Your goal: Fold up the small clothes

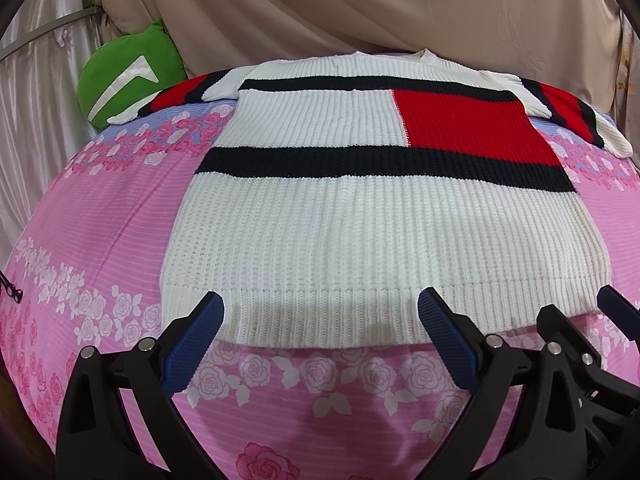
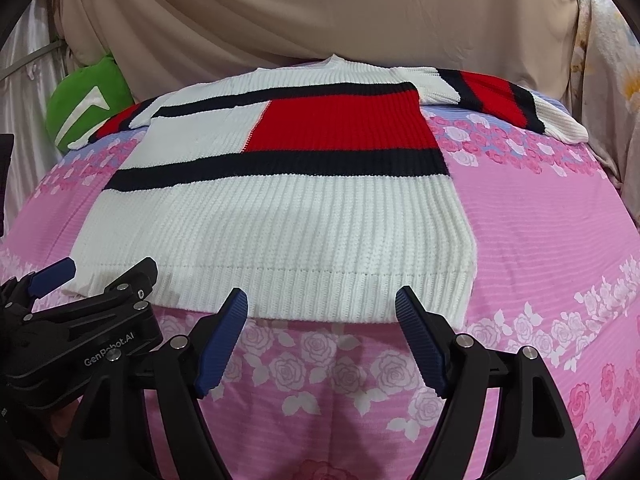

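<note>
A sweater (image 1: 384,216) lies flat on the bedspread (image 1: 100,220), both the left gripper (image 1: 320,312) and right gripper (image 2: 322,304) gaping empty at its near hem.

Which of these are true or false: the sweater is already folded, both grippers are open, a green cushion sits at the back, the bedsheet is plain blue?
1. The sweater is already folded. False: it lies spread flat, sleeves out to both sides.
2. The left gripper and right gripper are both open. True; they hover at the hem.
3. A green cushion sits at the back. True, beyond the sleeve on the left of the picture.
4. The bedsheet is plain blue. False: it is mostly pink with a rose print.
</note>
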